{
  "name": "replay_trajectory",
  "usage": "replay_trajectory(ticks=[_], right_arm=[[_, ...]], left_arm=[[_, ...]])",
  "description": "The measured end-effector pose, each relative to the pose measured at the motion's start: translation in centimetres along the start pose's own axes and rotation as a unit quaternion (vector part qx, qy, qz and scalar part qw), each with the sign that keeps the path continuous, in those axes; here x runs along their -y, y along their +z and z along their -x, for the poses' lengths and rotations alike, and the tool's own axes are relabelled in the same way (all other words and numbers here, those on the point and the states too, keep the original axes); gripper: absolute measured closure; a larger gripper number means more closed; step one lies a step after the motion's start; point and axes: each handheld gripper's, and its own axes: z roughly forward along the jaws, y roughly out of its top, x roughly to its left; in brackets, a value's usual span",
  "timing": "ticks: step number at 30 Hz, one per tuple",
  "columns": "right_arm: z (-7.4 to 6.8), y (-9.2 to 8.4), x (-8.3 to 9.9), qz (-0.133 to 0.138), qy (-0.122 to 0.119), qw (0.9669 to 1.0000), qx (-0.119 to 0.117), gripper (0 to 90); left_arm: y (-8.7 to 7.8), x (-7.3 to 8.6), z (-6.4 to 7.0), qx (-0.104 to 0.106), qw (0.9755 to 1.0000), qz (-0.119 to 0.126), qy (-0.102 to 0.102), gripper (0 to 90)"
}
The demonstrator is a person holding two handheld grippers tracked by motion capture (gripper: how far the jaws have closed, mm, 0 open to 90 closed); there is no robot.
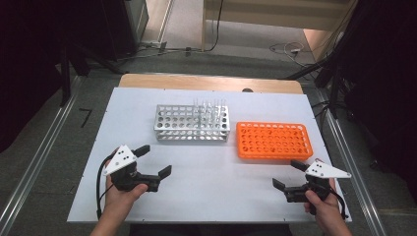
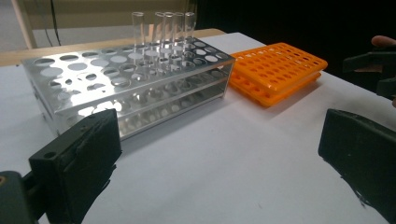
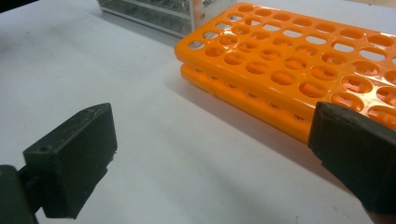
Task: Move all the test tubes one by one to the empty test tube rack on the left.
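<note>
Your left gripper (image 1: 153, 161) and right gripper (image 1: 287, 175) both hover low over the white desk (image 1: 211, 172) with jaws wide, holding nothing. The silver metal rack (image 1: 192, 123) sits mid-desk, with clear glass tubes (image 1: 209, 109) standing upright in its far right holes. The flat orange rack (image 1: 273, 140) sits just beside it, nearest your right gripper.
</note>
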Motion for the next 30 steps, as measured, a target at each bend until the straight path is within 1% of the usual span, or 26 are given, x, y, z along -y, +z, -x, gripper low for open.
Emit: replay_trajectory(ticks=[3, 5, 7, 8, 9, 10, 12, 14, 16, 19, 24, 27, 30], right_arm=[[0.1, 0.1, 0.0, 0.000, 0.001, 1.0000, 0.002, 0.0], [0.2, 0.1, 0.1, -0.002, -0.001, 1.0000, 0.003, 0.0], [0.2, 0.1, 0.1, -0.001, -0.001, 1.0000, 0.003, 0.0], [0.2, 0.0, 0.1, -0.001, 0.000, 1.0000, 0.003, 0.0], [0.3, 0.0, 0.1, -0.001, -0.001, 1.0000, 0.003, 0.0], [0.3, 0.0, 0.1, -0.002, 0.000, 1.0000, 0.003, 0.0], [0.5, 0.1, 0.2, -0.001, 0.000, 1.0000, 0.004, 0.0], [0.7, 0.1, 0.2, -0.001, 0.003, 1.0000, 0.005, 0.0], [0.8, 0.2, 0.2, 0.000, 0.006, 1.0000, 0.008, 0.0], [1.0, 0.2, 0.2, 0.000, 0.006, 0.9999, 0.010, 0.0], [1.1, 0.4, 0.2, 0.001, 0.005, 0.9999, 0.010, 0.0], [1.1, 0.5, 0.1, 0.002, 0.003, 1.0000, 0.009, 0.0], [1.1, 0.5, 0.1, 0.001, 0.004, 1.0000, 0.008, 0.0]], left_arm=[[-0.9, 0.7, -0.5, -0.006, 0.9999, 0.003, -0.012, 0.0], [-1.5, 1.1, -0.8, -0.009, 0.9999, 0.000, -0.013, 0.0], [-2.0, 1.5, -1.2, -0.022, 0.9997, -0.008, -0.005, 0.0], [-2.2, 1.7, -1.4, -0.031, 0.9994, -0.016, 0.006, 0.0], [-2.3, 1.8, -1.6, -0.038, 0.9990, -0.022, 0.007, 0.0], [-2.4, 1.9, -2.0, -0.035, 0.9991, -0.023, 0.002, 0.0], [-2.7, 2.0, -2.5, -0.039, 0.9990, -0.018, -0.009, 0.0], [-2.9, 1.9, -2.7, -0.039, 0.9990, -0.010, -0.018, 0.0], [-3.0, 2.0, -2.8, -0.042, 0.9989, -0.007, -0.019, 0.0], [-2.9, 2.1, -2.8, -0.042, 0.9988, -0.011, -0.023, 0.0], [-2.8, 2.1, -2.6, -0.043, 0.9987, -0.015, -0.021, 0.0], [-2.7, 2.2, -2.6, -0.054, 0.9980, -0.025, -0.022, 0.0], [-2.7, 2.3, -2.7, -0.057, 0.9977, -0.028, -0.023, 0.0]])
